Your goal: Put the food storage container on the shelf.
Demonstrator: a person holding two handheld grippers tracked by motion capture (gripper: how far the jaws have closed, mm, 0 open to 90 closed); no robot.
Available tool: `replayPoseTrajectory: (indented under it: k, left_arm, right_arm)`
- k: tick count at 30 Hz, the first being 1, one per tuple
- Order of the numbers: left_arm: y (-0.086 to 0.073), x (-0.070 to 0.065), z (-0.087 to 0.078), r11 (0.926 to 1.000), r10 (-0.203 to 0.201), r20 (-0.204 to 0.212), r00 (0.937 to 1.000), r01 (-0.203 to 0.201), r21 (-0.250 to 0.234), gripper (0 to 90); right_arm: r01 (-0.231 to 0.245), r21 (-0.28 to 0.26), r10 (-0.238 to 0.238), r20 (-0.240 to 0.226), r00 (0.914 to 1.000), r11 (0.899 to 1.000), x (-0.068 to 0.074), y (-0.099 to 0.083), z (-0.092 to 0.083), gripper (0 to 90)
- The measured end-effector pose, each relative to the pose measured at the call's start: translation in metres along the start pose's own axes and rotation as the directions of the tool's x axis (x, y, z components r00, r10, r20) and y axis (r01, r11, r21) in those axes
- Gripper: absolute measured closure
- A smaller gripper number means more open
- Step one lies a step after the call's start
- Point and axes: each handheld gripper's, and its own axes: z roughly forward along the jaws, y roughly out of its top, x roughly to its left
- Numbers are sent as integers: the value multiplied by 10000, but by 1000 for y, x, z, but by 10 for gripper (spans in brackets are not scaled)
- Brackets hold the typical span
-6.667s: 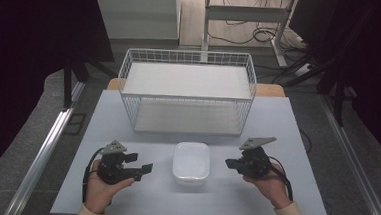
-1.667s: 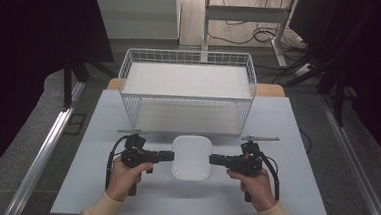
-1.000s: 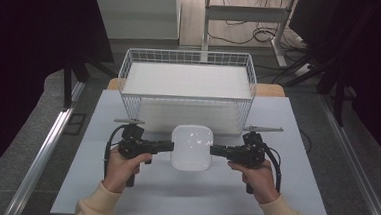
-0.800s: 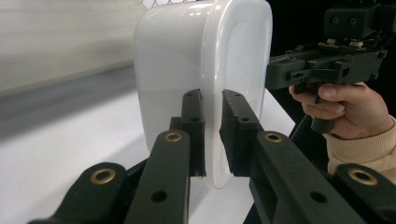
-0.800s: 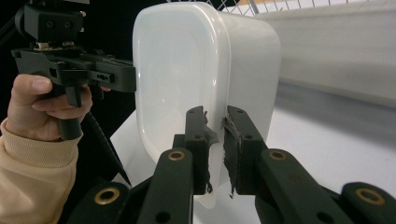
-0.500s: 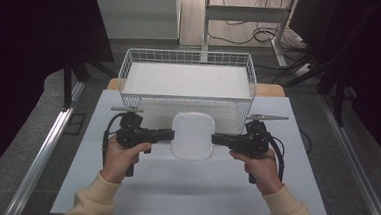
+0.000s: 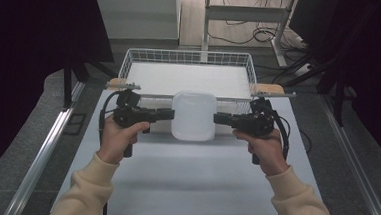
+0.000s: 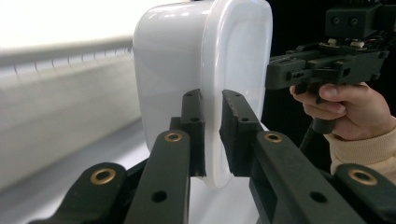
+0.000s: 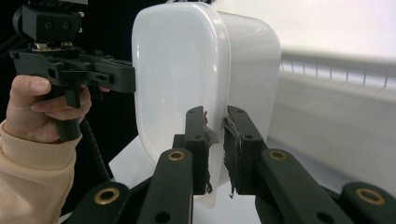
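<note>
- White plastic container (image 7: 193, 115) clamped between both tongs, lifted off white table (image 7: 184, 182), lid facing up toward high camera.
- Left gripper (image 7: 170, 114) pinched on container's left rim; in left gripper view both black jaws closed tight on rim edge (image 8: 212, 135), thin lip sandwiched between pads.
- Right gripper (image 7: 217, 118) pinched on opposite rim; in right gripper view jaws clamped on rim (image 9: 215, 140), pad tape frayed and peeling at contact.
- Container straight between the two tong tips, level, held by edges only.
- Wire basket (image 7: 131, 64) just beyond tong tips, behind container; container's far edge overlapping basket's near rail in high view, whether touching cannot be told.
- Left hand (image 7: 118, 135) and right hand (image 7: 266, 148) wrapped around tong handles, cream sleeves (image 7: 298, 204) below.
- Cables (image 7: 283, 128) looping off outer side of each tong.
- Opposite tong and hand visible past container in each gripper view.
</note>
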Motion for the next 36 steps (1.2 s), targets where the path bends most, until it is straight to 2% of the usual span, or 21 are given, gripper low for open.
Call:
replayPoseTrajectory:
  k: [7, 10, 16, 19, 22, 25, 35, 36]
  left_arm:
    - [31, 1, -3, 9998, 171, 9, 9999, -170, -120, 807]
    - [44, 6, -1, 9998, 160, 71, 9998, -159, -100, 807]
    - [62, 12, -1, 9996, 271, 2, 9996, -271, -85, 806]
    - [76, 18, 0, 9998, 149, 62, 9999, -148, -148, 806]
    - [83, 23, 1, 9999, 65, 111, 9999, -63, -147, 806]
    - [94, 30, 3, 9998, -141, 144, 9998, 142, -101, 806]
    - [106, 44, 9, 9985, -545, 146, 9984, 544, 84, 807]
    - [106, 46, 10, 9983, -580, 135, 9982, 579, 122, 807]
  right_arm:
    - [294, -117, -293, 136, 9995, 9995, 2, 34, -4, 802]
    - [347, -78, -345, 239, 9991, 9994, 0, 46, -3, 801]
    - [314, -13, -313, 263, 9992, 9995, -4, 64, 0, 802]
    - [307, 18, -308, 193, 9993, 9995, -10, 80, 4, 802]
    - [285, 42, -286, 157, 9995, 9996, -13, 87, 6, 802]
    - [53, 124, -54, 22, 10000, 9999, -21, 99, 11, 802]
    - [-340, 257, 342, -98, 9994, 9991, -34, 112, 21, 803]
    - [-498, 345, 501, -89, 9987, 9982, -39, 113, 24, 802]
